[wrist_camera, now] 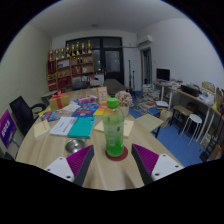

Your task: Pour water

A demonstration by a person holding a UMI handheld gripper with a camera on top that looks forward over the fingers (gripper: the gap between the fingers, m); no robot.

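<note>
No text, brand, number or sign was legible. The green bottle carried a label band, and papers lay on the table, but their print could not be read.

One green bottle, one metal bowl, one round table.

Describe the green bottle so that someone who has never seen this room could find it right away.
Start at the round wooden table in the middle of the office. At its near edge, just ahead of the open gripper and in line with the gap between its fingers, the green bottle stands upright on a red coaster. It is the tallest thing at that edge, clear green with a label, unlike the flat papers and small metal bowl nearby.
</note>
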